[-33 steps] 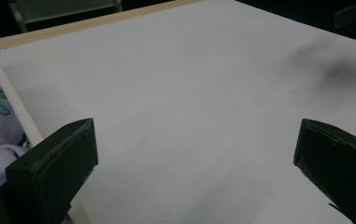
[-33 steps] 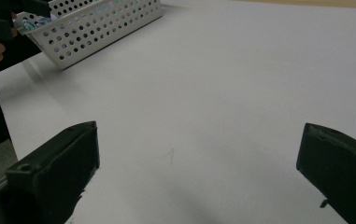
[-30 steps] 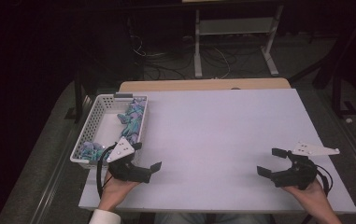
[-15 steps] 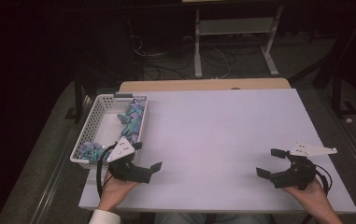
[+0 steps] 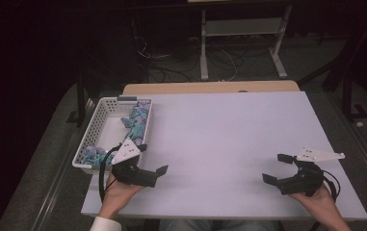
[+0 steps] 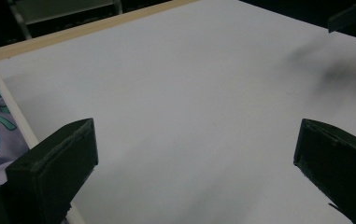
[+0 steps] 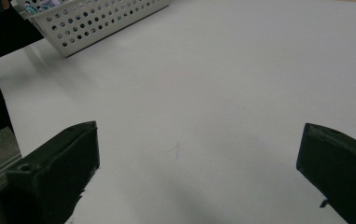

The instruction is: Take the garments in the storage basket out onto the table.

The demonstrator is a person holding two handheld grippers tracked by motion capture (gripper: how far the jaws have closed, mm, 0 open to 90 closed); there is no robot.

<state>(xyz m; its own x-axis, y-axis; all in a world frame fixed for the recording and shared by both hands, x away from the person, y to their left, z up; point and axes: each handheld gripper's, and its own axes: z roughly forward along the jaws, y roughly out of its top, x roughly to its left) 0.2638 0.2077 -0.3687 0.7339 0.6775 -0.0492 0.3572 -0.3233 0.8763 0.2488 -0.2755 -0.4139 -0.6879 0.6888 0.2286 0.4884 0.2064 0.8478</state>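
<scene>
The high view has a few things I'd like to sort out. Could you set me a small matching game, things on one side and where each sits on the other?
Things:
1. white basket
2. patterned cloth
3. left gripper
4. right gripper

Places or states:
A. open, over the table's near right part
B. lying inside the basket
C. open, just beside the basket's near corner
D. standing at the table's left edge

Pairs: 1-D, 2-B, 3-C, 4-A
</scene>
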